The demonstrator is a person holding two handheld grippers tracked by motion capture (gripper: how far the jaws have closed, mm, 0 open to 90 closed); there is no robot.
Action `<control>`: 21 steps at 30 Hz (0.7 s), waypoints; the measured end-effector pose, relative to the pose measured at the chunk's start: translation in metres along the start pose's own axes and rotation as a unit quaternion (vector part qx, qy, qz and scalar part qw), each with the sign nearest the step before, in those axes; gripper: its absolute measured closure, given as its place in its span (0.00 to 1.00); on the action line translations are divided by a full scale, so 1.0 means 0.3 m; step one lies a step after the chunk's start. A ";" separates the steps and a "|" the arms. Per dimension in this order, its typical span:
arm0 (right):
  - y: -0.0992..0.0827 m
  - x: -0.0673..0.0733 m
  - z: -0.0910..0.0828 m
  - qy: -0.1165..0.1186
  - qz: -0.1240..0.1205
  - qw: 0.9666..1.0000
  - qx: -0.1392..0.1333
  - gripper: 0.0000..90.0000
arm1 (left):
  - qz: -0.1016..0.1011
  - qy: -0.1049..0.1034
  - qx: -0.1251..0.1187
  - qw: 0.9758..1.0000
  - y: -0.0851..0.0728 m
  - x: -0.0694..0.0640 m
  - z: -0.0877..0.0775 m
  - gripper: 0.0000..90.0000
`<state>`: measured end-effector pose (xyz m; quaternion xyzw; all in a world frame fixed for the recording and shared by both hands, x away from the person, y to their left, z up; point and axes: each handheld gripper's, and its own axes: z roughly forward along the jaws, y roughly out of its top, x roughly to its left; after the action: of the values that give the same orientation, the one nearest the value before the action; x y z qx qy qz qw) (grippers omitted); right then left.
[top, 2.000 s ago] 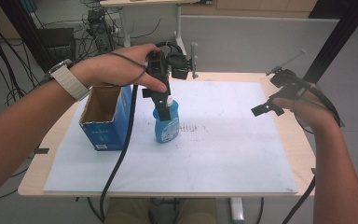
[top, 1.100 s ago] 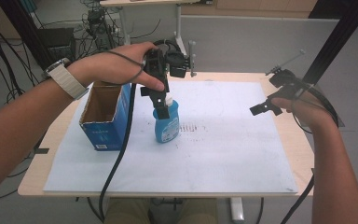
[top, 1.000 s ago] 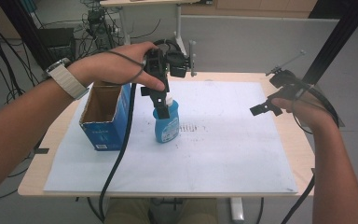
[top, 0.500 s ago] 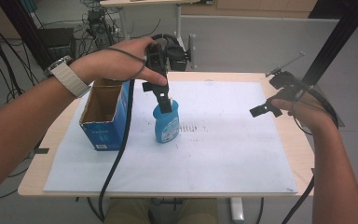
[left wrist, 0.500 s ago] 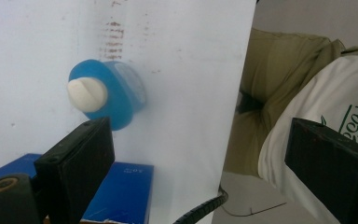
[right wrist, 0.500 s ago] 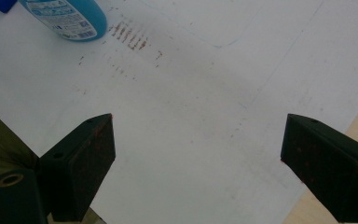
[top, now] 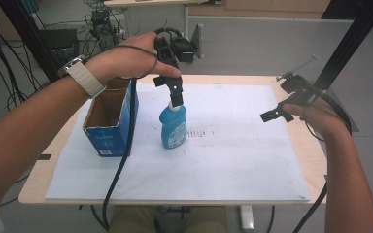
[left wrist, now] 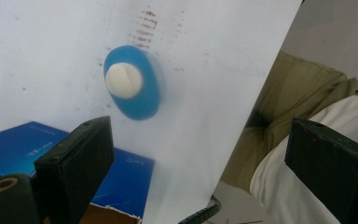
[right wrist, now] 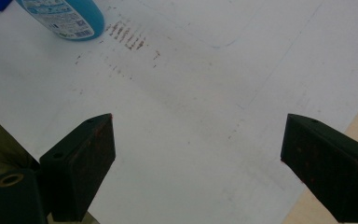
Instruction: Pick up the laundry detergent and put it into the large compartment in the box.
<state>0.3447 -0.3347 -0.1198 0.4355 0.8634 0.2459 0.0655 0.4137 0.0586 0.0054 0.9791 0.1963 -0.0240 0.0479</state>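
A blue bottle [top: 173, 128] with a white cap stands upright on the white sheet [top: 233, 155], beside a blue cardboard box [top: 108, 127]. My left gripper [top: 177, 101] hangs just above the cap, pointing down. In the left gripper view the bottle [left wrist: 133, 88] lies below and beyond the jaws, and the left gripper [left wrist: 200, 128] is wide open with nothing between its jaws. My right gripper [top: 277, 114] hovers over the sheet's right side, far from the bottle. Its own view shows the right gripper [right wrist: 198, 119] open above bare paper, with the bottle's base [right wrist: 65, 18] at the top left.
The open-topped box [left wrist: 70, 154] stands at the sheet's left, close against the bottle. Reddish smudge marks [right wrist: 128, 37] dot the paper right of the bottle. The wooden table edge [top: 315, 160] runs along the right. A cable [top: 121, 165] trails from the left gripper past the box.
My left gripper, which was down around the bottle's neck, has opened and risen above the cap. The bottle stays standing in place. The right gripper has hardly moved.
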 end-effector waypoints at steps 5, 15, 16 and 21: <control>-0.006 -0.002 0.004 0.001 0.002 1.000 -0.003 0.11 | -0.023 0.001 0.003 1.000 0.014 0.029 0.007 0.10; -0.012 -0.010 0.002 -0.001 0.006 1.000 -0.002 0.11 | -0.051 -0.002 0.008 0.999 0.021 0.101 0.020 0.10; -0.012 -0.011 0.003 -0.001 0.007 1.000 -0.002 0.11 | -0.054 -0.004 0.008 0.999 0.020 0.106 0.022 0.10; -0.011 -0.011 0.007 -0.001 0.012 1.000 -0.001 0.10 | -0.059 -0.007 0.006 0.998 0.018 0.131 0.034 0.09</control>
<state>0.3449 -0.3382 -0.1236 0.4460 0.8580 0.2466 0.0642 0.4516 0.0676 -0.0070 0.9658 0.2537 -0.0344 0.0417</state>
